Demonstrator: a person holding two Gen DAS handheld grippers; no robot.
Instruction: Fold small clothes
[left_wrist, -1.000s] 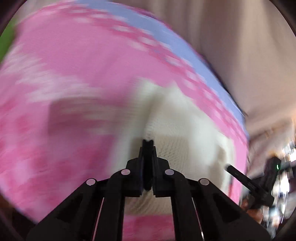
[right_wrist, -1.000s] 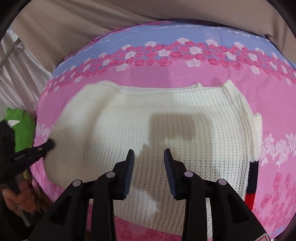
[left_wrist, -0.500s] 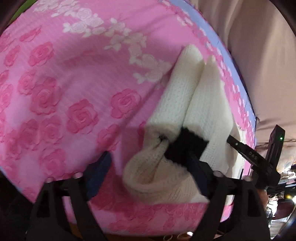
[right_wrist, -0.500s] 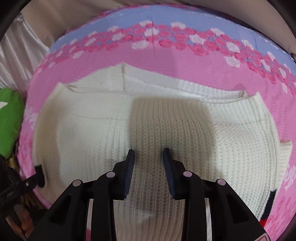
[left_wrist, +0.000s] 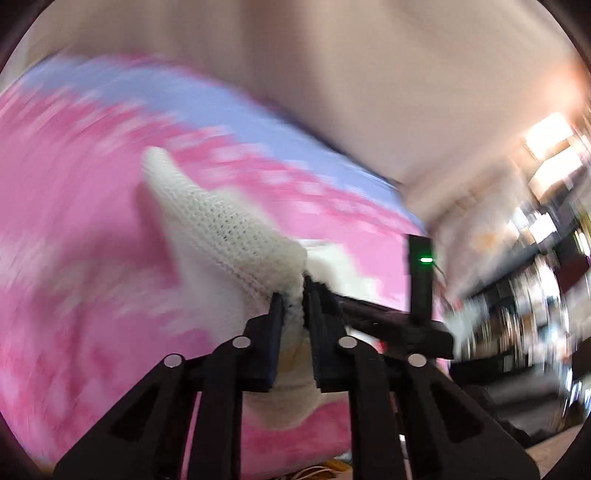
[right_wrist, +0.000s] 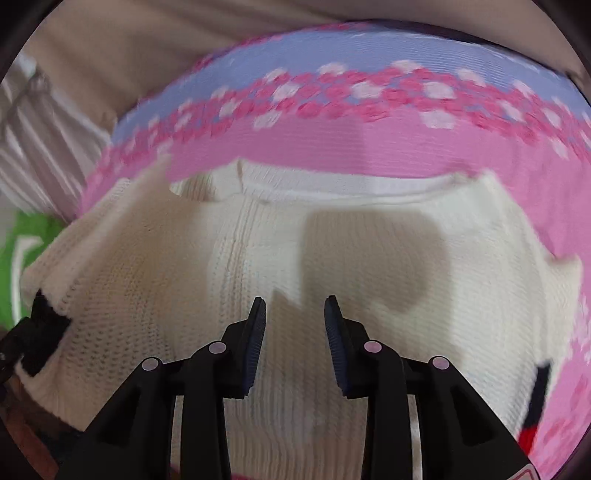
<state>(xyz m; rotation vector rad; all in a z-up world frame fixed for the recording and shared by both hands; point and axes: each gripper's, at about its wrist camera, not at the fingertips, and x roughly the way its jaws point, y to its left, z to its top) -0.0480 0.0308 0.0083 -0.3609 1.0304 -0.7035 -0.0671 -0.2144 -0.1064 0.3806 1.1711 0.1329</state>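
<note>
A cream knit sweater (right_wrist: 332, 258) lies spread on a pink rose-patterned bedspread (right_wrist: 314, 147). It has a black and red cuff (right_wrist: 537, 402) at the right. My left gripper (left_wrist: 293, 295) is shut on a fold of the sweater's edge (left_wrist: 229, 229), and the knit rises off the bed to its jaws. In the right wrist view the left gripper (right_wrist: 44, 325) grips that edge at the far left. My right gripper (right_wrist: 294, 306) hovers over the sweater's middle, its jaws partly apart with nothing between them. The left wrist view is blurred.
A green item (right_wrist: 22, 251) lies off the bed's left side. Beige fabric (right_wrist: 129, 55) rises behind the blue band of the bedspread (right_wrist: 369, 48). A cluttered room (left_wrist: 535, 277) shows to the right in the left wrist view.
Half a second ago my left gripper stood wide open around the sweater's bunched edge. It has since closed on that knit and risen with it. My right gripper has shifted slightly over the sweater.
</note>
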